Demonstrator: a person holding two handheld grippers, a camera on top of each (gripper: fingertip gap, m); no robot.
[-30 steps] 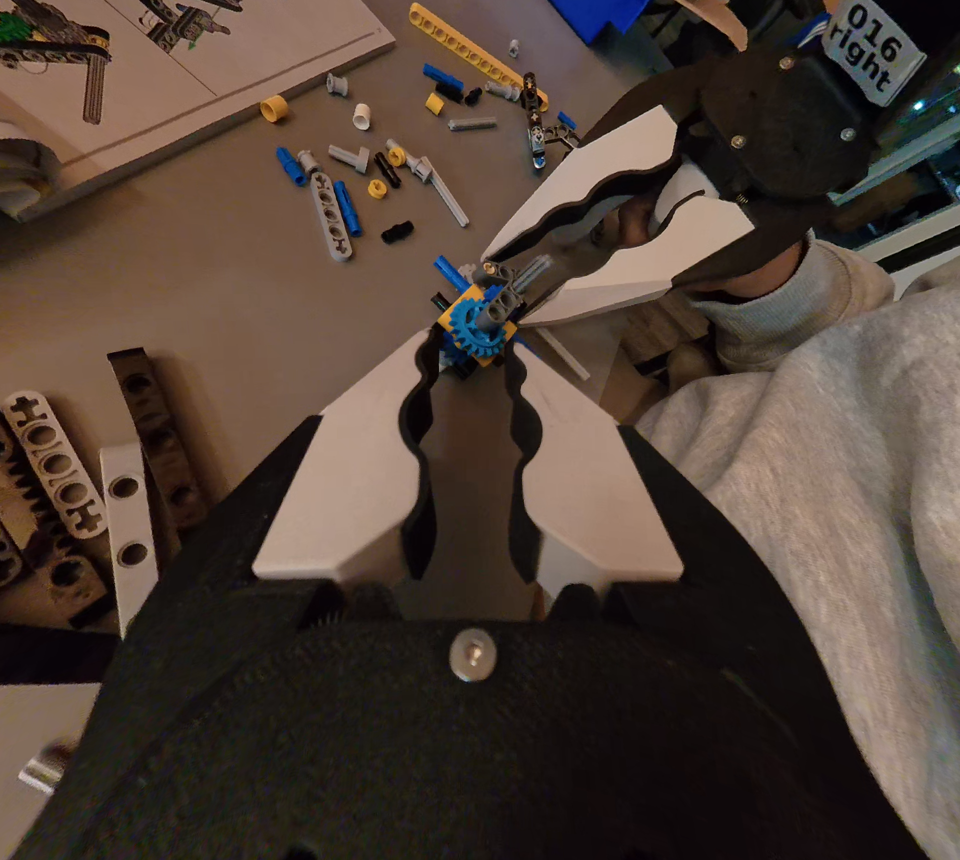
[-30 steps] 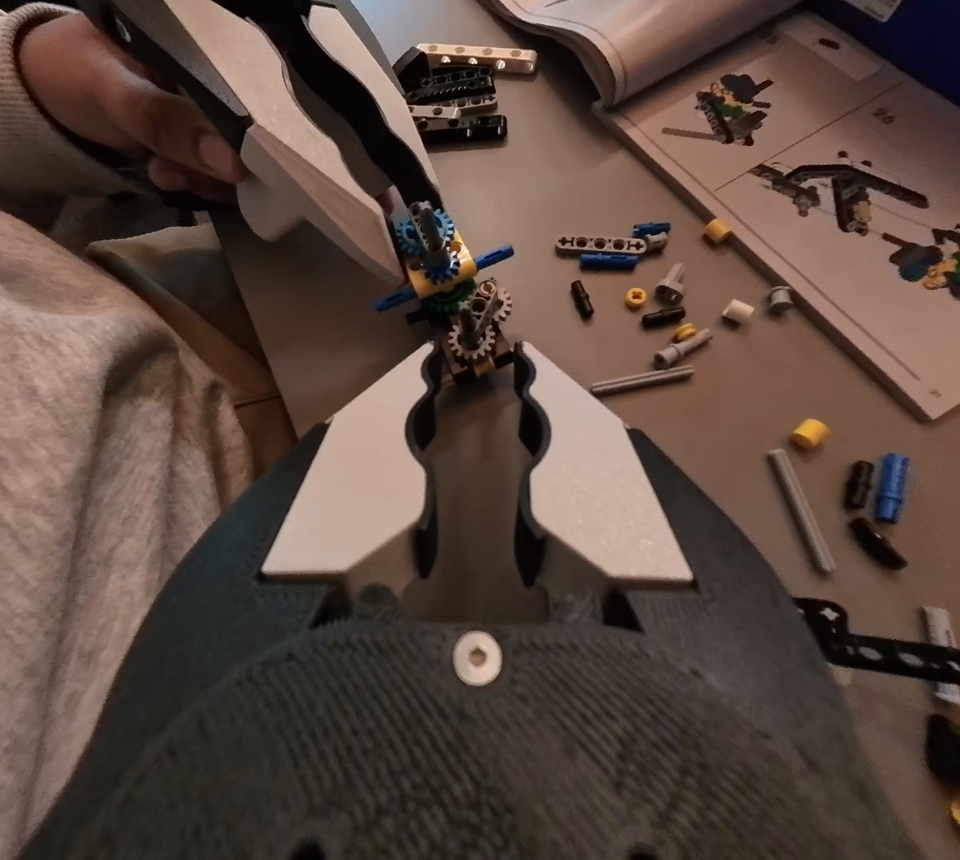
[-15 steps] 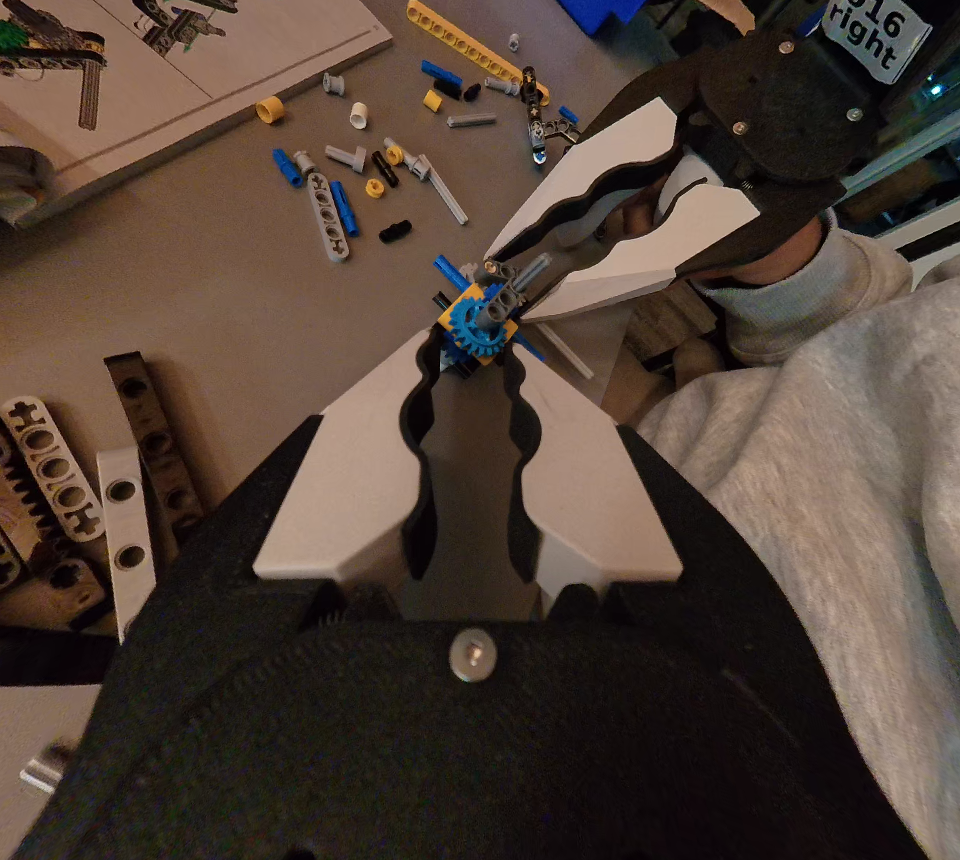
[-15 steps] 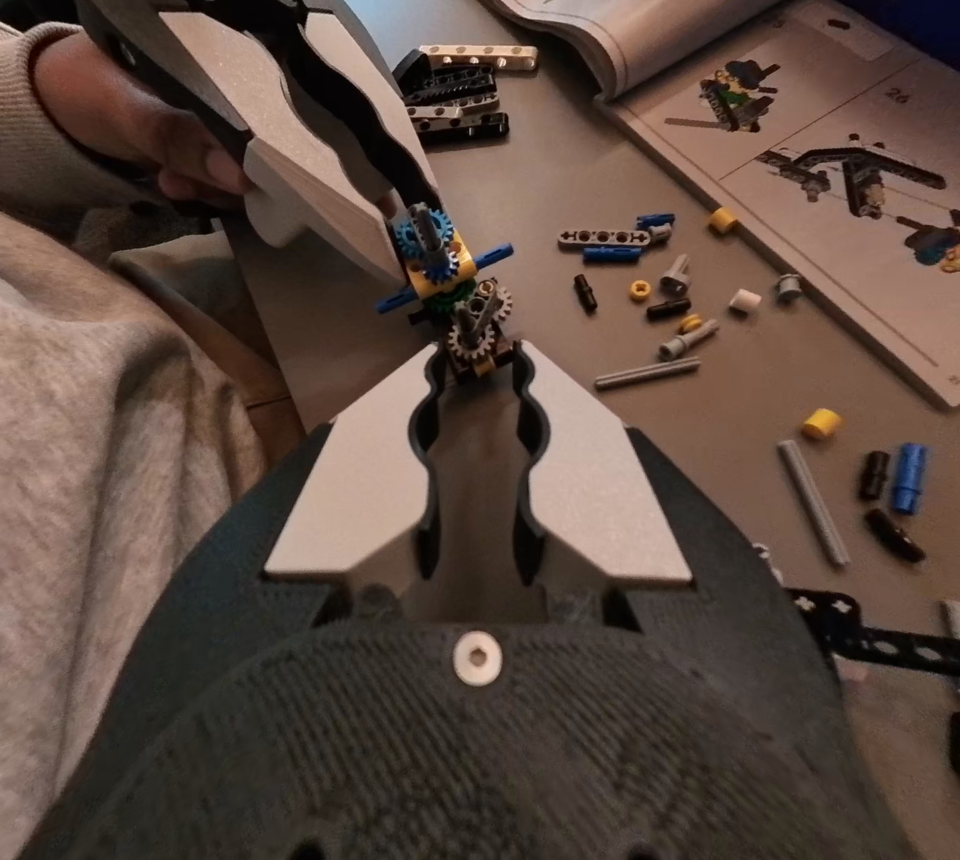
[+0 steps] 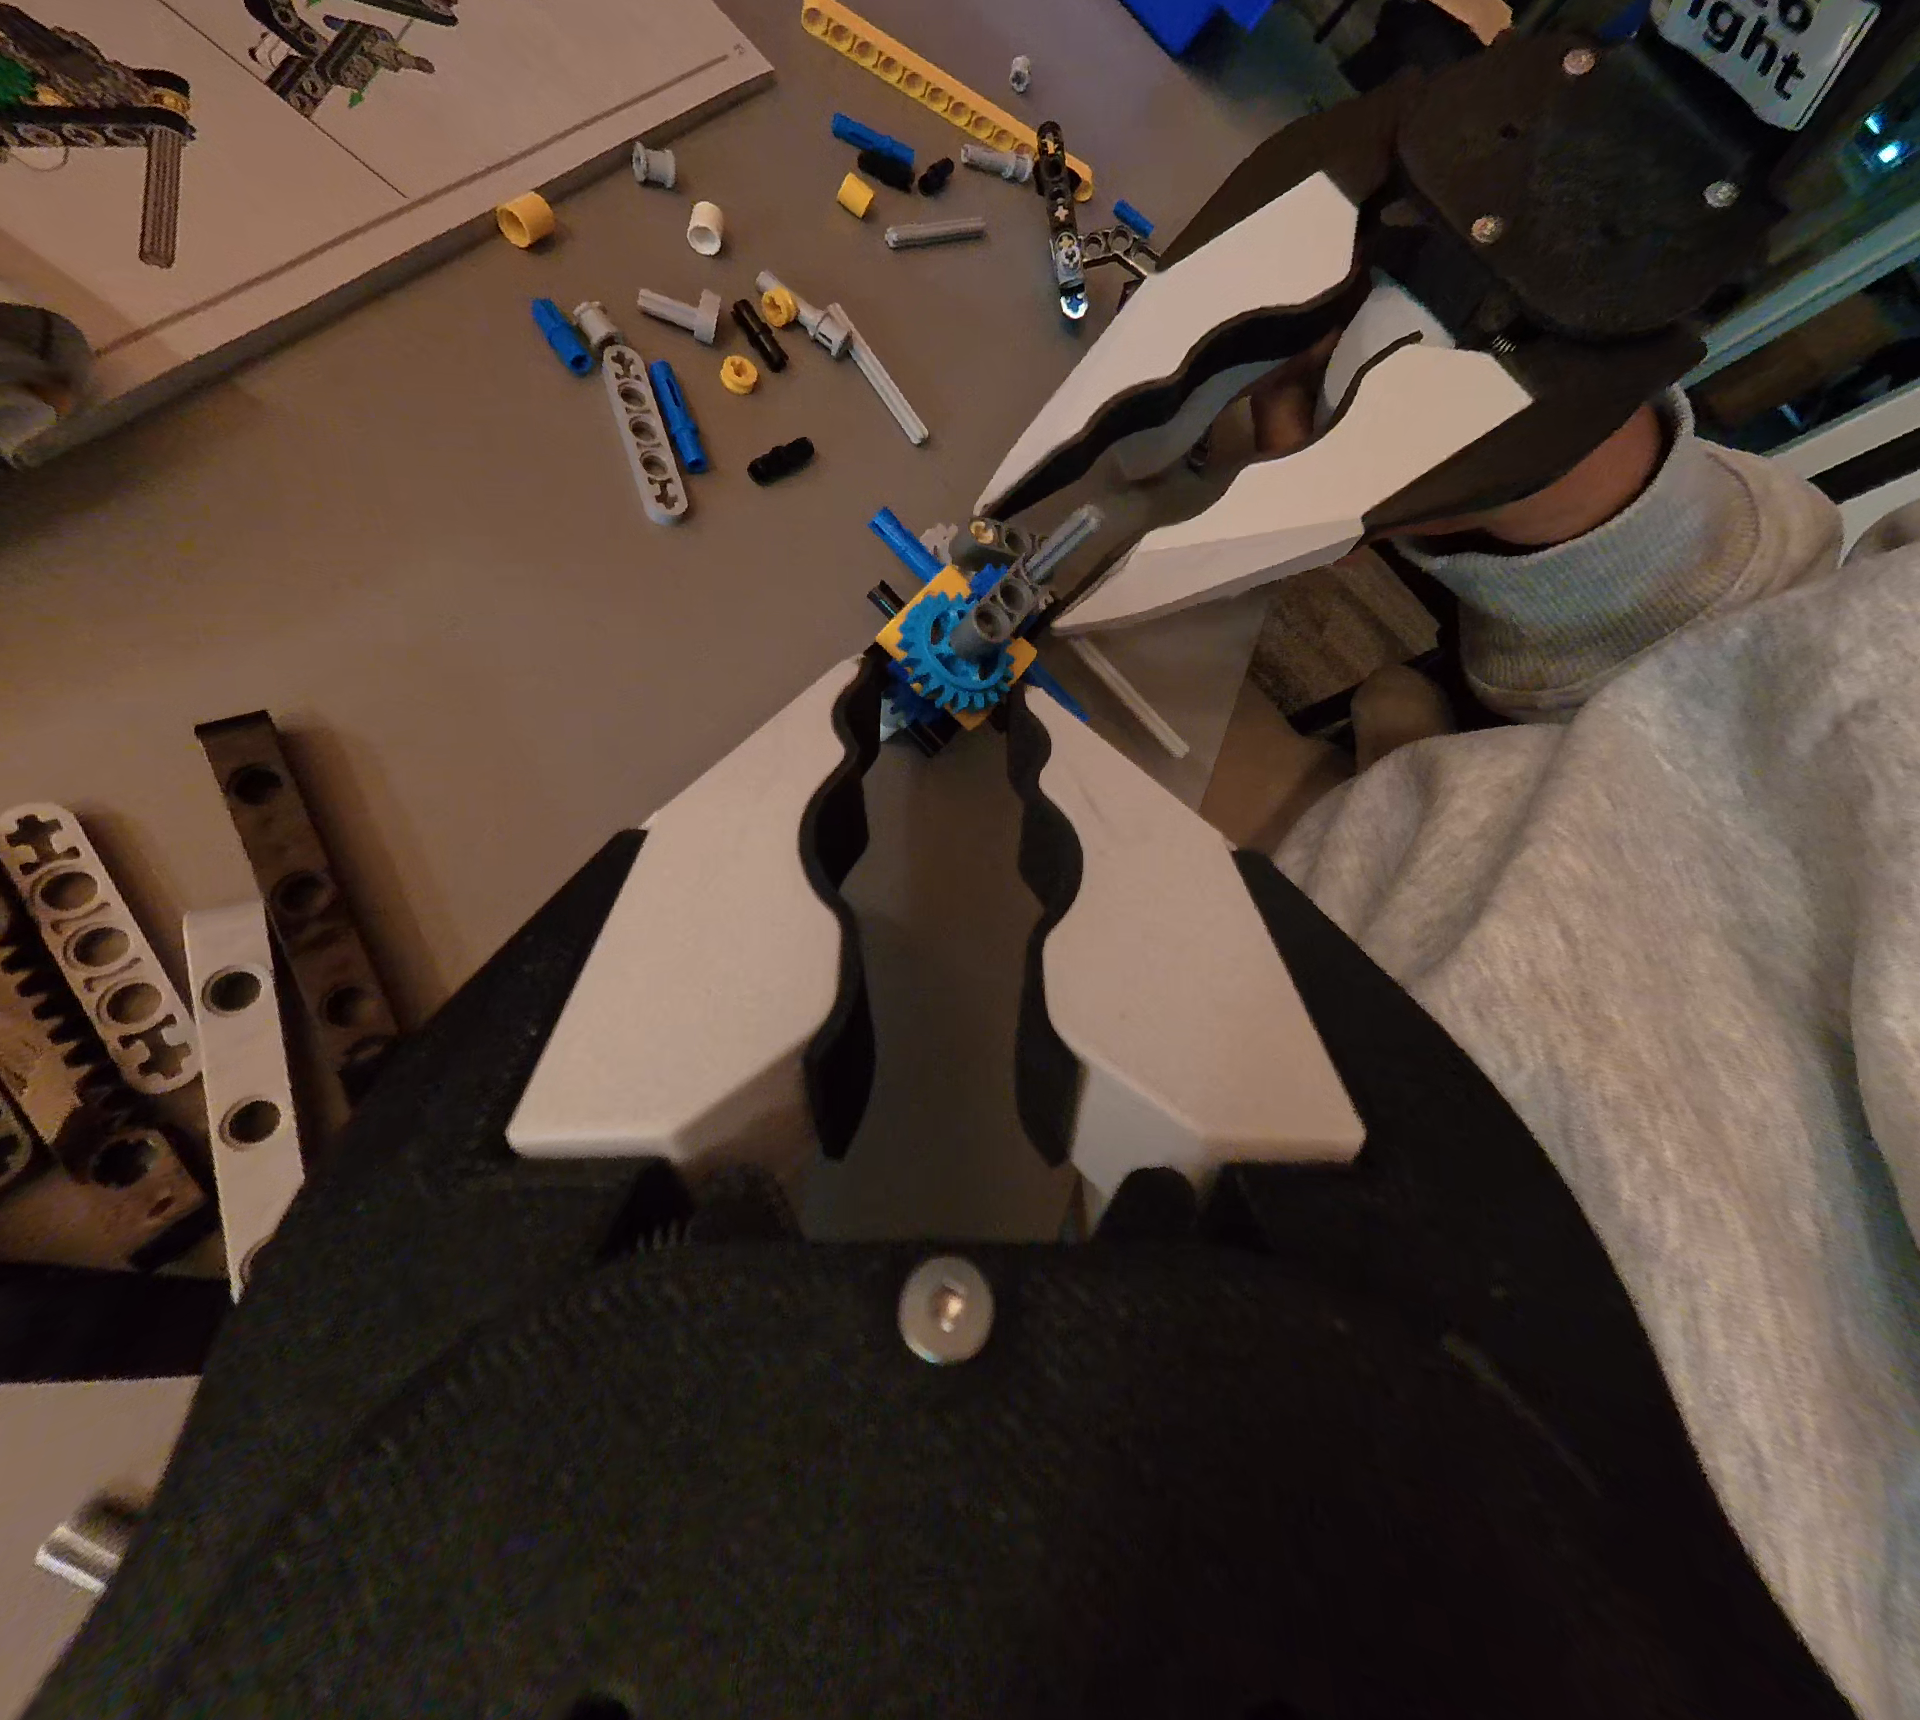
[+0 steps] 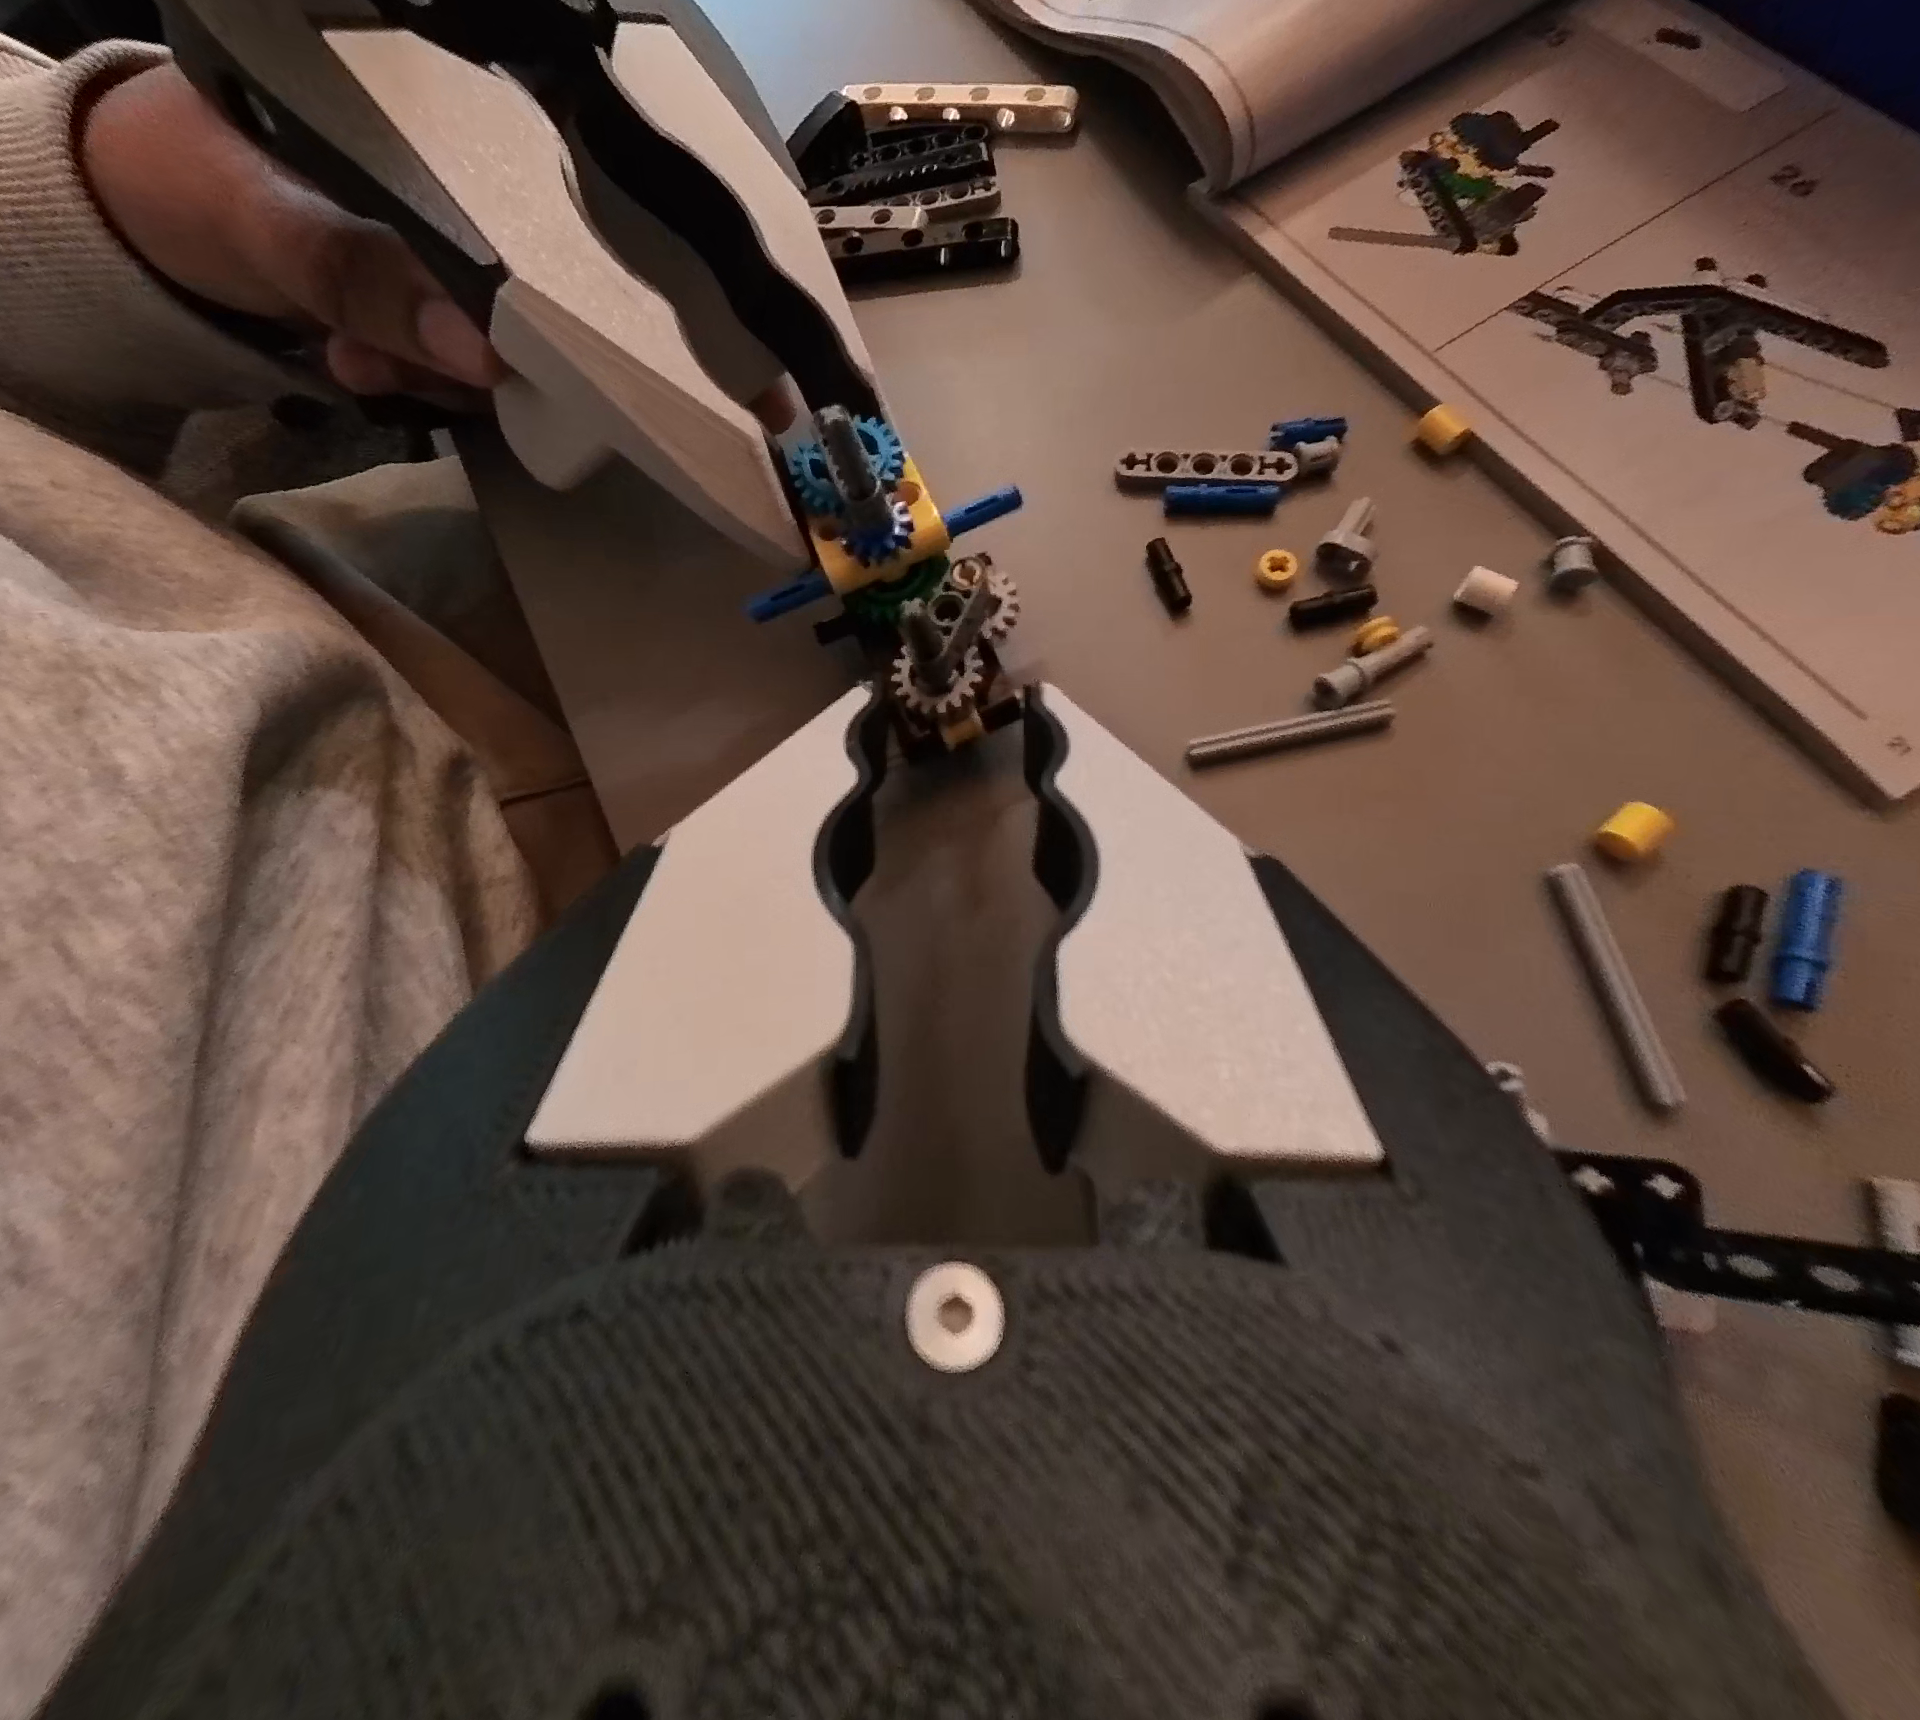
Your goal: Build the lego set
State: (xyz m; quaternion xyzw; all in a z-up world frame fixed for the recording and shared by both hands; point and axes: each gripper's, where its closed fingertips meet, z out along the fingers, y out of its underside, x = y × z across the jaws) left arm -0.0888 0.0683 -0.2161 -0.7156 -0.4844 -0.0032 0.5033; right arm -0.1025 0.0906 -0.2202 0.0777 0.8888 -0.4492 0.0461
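Note:
A small gear assembly (image 5: 951, 647) has a yellow frame, blue gears, blue axles, a green gear and grey gears on a dark piece. It is held above the grey table near its front edge. My left gripper (image 5: 935, 704) is shut on the yellow, blue-geared end. My right gripper (image 6: 951, 709) is shut on the dark end with the grey gears (image 6: 935, 678). The two grippers face each other, tips almost touching. The right gripper (image 5: 1023, 564) shows in the left wrist view, and the left gripper (image 6: 831, 475) in the right wrist view.
An open instruction booklet (image 5: 312, 60) lies at the back of the table. Loose pins, bushes and axles are scattered between it and the assembly, with a grey beam (image 5: 644, 434) and a long yellow beam (image 5: 914, 81). Black and white beams (image 6: 914, 164) lie beside it. A grey sweater (image 5: 1610, 943) is close. Less than 4 cm separates the two grippers' tips.
Both grippers keep their hold on the assembly. They have shifted only slightly together; the table pieces have not moved.

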